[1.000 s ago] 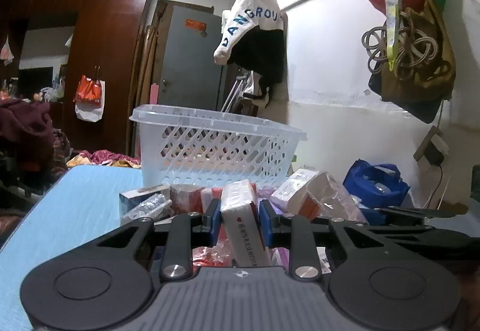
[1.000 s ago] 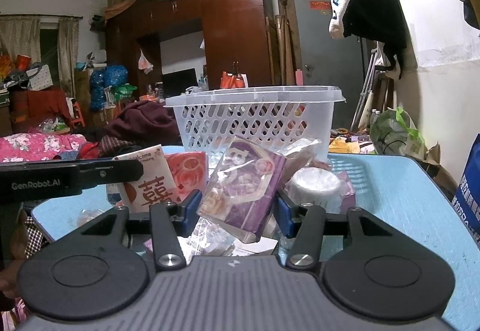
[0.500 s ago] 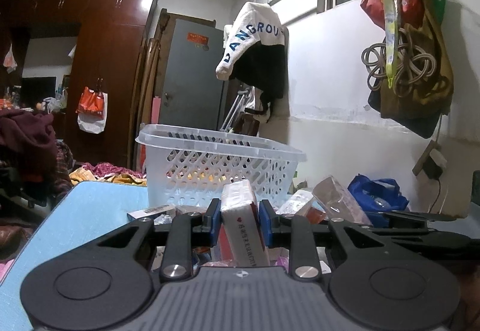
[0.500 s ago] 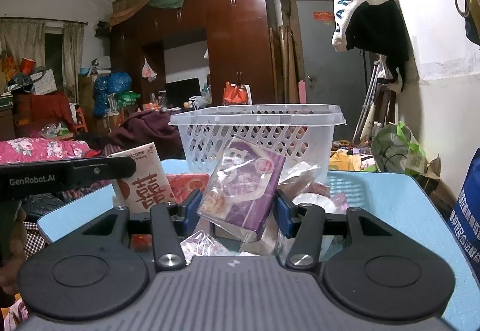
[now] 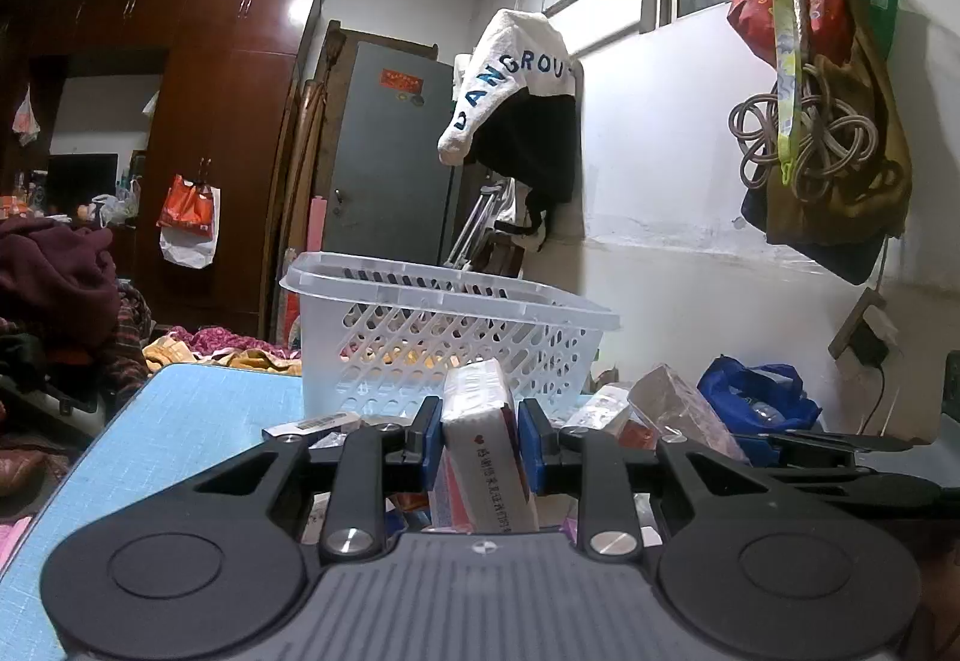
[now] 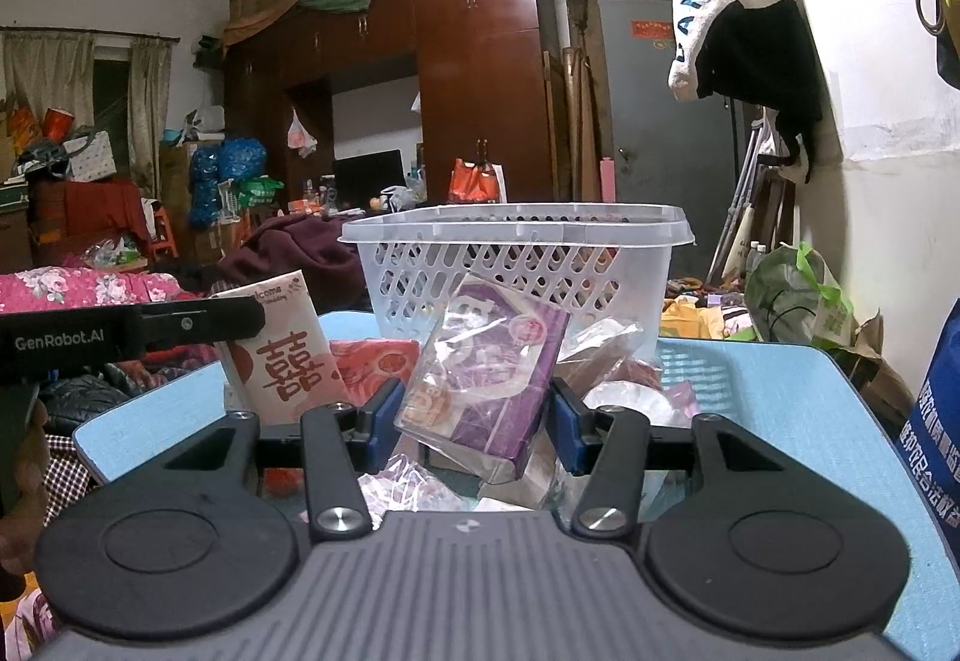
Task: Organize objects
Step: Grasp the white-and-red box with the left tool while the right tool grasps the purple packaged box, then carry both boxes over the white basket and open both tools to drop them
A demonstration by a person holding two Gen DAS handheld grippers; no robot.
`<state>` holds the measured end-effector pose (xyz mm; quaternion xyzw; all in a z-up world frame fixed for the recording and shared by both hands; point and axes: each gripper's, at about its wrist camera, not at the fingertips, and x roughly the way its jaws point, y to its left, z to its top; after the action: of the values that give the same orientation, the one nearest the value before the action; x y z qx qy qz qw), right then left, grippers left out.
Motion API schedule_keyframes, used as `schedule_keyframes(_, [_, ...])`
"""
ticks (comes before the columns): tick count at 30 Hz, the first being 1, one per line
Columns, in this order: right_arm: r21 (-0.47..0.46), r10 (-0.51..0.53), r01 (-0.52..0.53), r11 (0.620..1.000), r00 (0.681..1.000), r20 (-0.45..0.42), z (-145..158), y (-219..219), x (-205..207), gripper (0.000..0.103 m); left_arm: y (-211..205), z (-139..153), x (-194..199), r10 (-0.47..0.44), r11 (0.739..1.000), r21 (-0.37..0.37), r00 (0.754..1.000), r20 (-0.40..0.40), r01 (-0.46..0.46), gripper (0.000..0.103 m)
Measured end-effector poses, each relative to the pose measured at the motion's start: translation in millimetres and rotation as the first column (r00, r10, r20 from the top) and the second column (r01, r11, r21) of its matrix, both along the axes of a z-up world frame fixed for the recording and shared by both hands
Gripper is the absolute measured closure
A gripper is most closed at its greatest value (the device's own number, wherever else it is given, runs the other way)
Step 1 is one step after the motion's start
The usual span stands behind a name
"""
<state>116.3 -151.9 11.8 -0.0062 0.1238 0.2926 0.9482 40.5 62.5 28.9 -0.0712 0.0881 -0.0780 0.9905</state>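
Observation:
My left gripper [image 5: 480, 436] is shut on a white and pink box [image 5: 483, 445], held upright above the pile of packets. It shows in the right wrist view as the white box with red characters [image 6: 282, 355]. My right gripper [image 6: 474, 415] is shut on a purple packet in clear wrap [image 6: 486, 379], which shows in the left wrist view [image 5: 684, 409] at right. A clear white lattice basket [image 5: 444, 337] stands behind the pile on the blue table [image 5: 198, 421]; it also shows in the right wrist view [image 6: 516, 265].
Several loose packets [image 6: 618, 391] lie in front of the basket. A blue bag [image 5: 756, 397] sits at the table's right side by the white wall. Bags and cables [image 5: 816, 145] hang on the wall. A wardrobe [image 6: 480, 79] and door stand behind.
Both grippers have risen with their items: the basket and pile sit lower in both views. The jaws have stayed shut on the box and the purple packet.

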Motion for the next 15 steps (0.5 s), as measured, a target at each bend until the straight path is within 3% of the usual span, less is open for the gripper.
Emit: schedule_keyframes(15, [-0.009,0.001,-0.001,1.0,1.0,0.022,5.1,1.8,-2.3,0.049,5.2,6.5,-0.5,0.011,1.0,-0.004,1.0,0.023,-0.011,0.072])
